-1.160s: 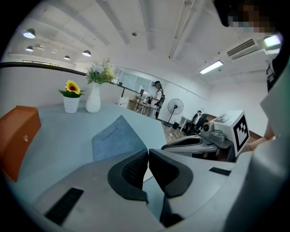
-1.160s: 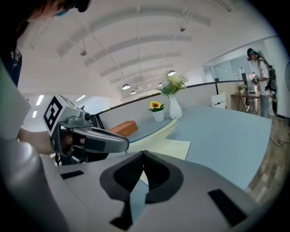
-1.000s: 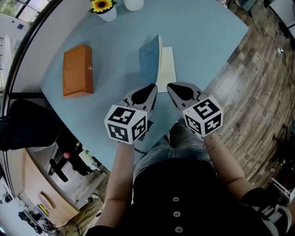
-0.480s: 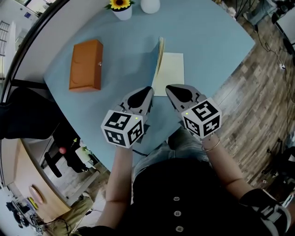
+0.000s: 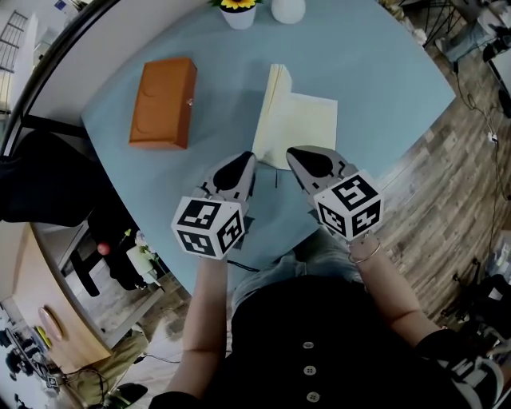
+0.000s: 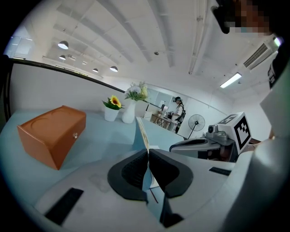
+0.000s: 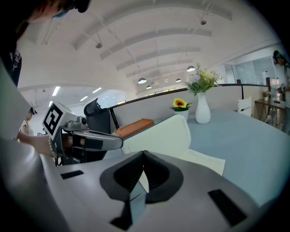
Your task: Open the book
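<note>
While the cover [image 5: 271, 100] of the book [image 5: 310, 128] stands up and leans toward the left edge of the table [image 5: 375, 72], I hold both grippers just in front of the book, at the near edge. The book lies close to the middle of this near edge. Its right page lies flat on the table and shows a cream colour, and the cover is raised on the left side, not laid down.

The left gripper [image 6: 148, 152] has its fingers pressed together and I see nothing between them. The cover rises just beyond their tips, and I cannot tell for sure if it touches them. The right gripper [image 7: 143, 152] also has its fingers fully closed, with nothing in them, and it points at the near edge of the flat page.

I judge that the opening is more than half done: the book is parted, but the cover must go down flat. For the next move I would bring the closed left fingers to the inner side of the cover and push it softly to the left. The right gripper would rest on the flat page, so the book does not slide.

I count one book, two grippers, one orange box [image 5: 164, 102] toward the left edge, and one sunflower pot [image 5: 238, 12] and one white vase [image 5: 287, 8] at the far edge.
</note>
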Action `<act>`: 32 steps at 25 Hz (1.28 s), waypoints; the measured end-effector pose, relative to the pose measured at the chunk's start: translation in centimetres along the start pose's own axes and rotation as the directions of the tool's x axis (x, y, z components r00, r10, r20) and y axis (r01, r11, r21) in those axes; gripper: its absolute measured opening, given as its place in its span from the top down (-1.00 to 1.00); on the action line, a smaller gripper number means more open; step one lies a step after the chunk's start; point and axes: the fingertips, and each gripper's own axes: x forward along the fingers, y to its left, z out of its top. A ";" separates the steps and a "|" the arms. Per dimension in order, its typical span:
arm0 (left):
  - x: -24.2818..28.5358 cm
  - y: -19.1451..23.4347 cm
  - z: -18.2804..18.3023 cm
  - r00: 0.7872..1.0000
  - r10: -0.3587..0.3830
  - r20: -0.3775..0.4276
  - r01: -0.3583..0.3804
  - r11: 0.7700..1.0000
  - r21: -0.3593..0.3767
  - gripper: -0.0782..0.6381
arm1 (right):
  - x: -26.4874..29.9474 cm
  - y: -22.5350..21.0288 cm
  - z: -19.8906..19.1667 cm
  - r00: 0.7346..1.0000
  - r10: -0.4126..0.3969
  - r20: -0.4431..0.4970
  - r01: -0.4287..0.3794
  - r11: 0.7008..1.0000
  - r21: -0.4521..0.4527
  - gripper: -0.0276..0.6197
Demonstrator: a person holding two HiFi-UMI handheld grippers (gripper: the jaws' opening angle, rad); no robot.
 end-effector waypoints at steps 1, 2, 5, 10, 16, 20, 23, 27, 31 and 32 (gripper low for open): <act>-0.1 0.5 -0.1 1.000 0.011 0.000 -0.011 1.000 -0.006 0.72 | 0.4 0.2 0.0 1.000 0.008 -0.005 -0.008 1.000 -0.003 0.91; -0.3 0.9 -0.3 1.000 0.022 0.000 -0.022 1.000 -0.012 0.72 | 0.8 0.5 0.0 1.000 0.016 -0.010 -0.016 1.000 -0.006 0.91; -0.7 1.9 -0.7 0.999 0.048 -0.002 -0.048 0.998 -0.030 0.72 | 1.6 1.1 0.0 0.999 0.039 -0.026 -0.040 0.999 -0.014 0.91; -0.9 3.4 -1.2 0.998 0.067 -0.008 -0.067 0.997 -0.040 0.72 | 3.2 1.4 0.2 0.997 0.065 -0.045 -0.067 0.997 -0.029 0.91; -1.1 5.5 -2.3 0.994 0.109 -0.028 -0.111 0.991 -0.079 0.72 | 5.1 1.6 0.0 0.994 0.087 -0.068 -0.089 0.996 -0.026 0.91; -1.1 6.9 -3.4 0.988 0.142 -0.057 -0.147 0.984 -0.103 0.72 | 6.5 2.1 -0.5 0.989 0.112 -0.093 -0.115 0.993 -0.025 0.91; -1.0 7.7 -4.2 0.983 0.163 -0.082 -0.172 0.978 -0.115 0.72 | 7.5 2.4 -1.0 0.986 0.130 -0.105 -0.133 0.991 -0.015 0.91; -0.8 8.7 -5.0 0.974 0.190 -0.120 -0.204 0.972 -0.119 0.72 | 8.9 2.7 -1.7 0.980 0.150 -0.129 -0.152 0.988 -0.007 0.91; -0.5 9.5 -6.0 0.961 0.222 -0.166 -0.241 0.965 -0.104 0.72 | 9.9 2.9 -2.4 0.975 0.168 -0.148 -0.169 0.986 0.003 0.91; -0.4 9.8 -6.3 0.956 0.231 -0.180 -0.251 0.963 -0.098 0.72 | 10.1 2.9 -2.6 0.973 0.171 -0.153 -0.172 0.985 0.006 0.91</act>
